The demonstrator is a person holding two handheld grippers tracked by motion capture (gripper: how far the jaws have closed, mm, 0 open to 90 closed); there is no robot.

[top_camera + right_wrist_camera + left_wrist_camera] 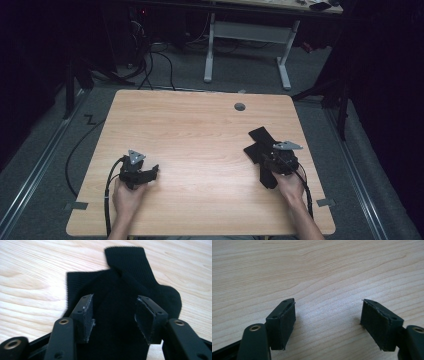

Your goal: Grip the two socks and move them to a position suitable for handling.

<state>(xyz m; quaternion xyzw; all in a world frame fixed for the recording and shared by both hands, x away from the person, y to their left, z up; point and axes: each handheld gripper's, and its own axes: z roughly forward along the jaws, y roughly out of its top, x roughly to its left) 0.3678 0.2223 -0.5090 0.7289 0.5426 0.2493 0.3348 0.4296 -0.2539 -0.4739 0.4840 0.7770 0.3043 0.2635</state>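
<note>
Your right gripper [113, 317], jaws spread with nothing pinched, hovers over black ribbed socks [125, 275], limp and crossed on the pale wood-grain table [200, 130]; your left gripper [328, 322] gapes empty.

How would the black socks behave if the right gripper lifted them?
The socks look like thin ribbed knit lying flat and overlapped, so they would probably droop limply. Likely light. Being crossed, not joined, one may slide off the other on the smooth table.
</note>
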